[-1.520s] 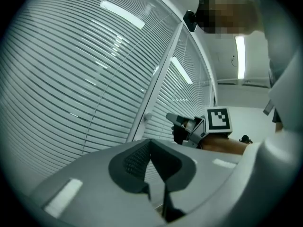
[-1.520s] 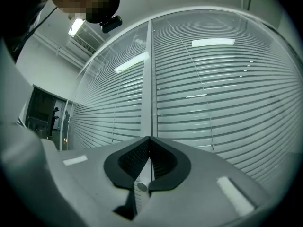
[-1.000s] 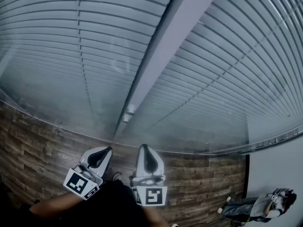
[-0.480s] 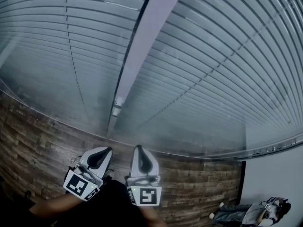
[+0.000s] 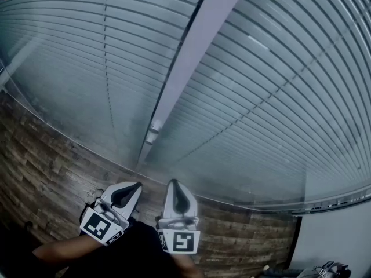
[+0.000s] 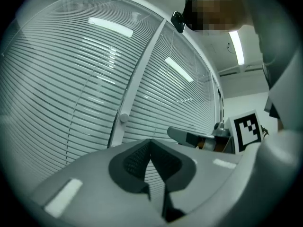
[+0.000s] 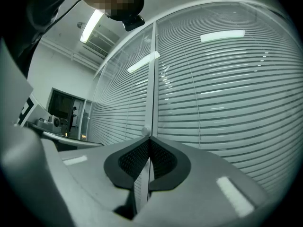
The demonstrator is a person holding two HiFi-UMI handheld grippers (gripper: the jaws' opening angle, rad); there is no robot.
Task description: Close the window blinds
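Horizontal slat blinds (image 5: 272, 103) hang over two glass panels, with a white upright post (image 5: 191, 57) between them. A small round knob (image 5: 154, 126) sits low on the post. Both grippers are held low in front of the glass, side by side and apart from it. My left gripper (image 5: 137, 185) is shut with nothing in it; in the left gripper view its tips (image 6: 150, 141) meet. My right gripper (image 5: 172, 182) is shut and empty too, its tips (image 7: 150, 138) lining up with the post and the knob (image 7: 145, 131).
A wood-plank floor (image 5: 52, 178) runs below the glass. At the right a white wall (image 5: 336, 236) meets the window, with a bag (image 5: 327, 269) on the floor beside it. The right gripper view shows a dark doorway (image 7: 64, 111) far to the left.
The head view has swung, so the post and blinds sit differently in the picture. Both grippers stay side by side, shut and empty.
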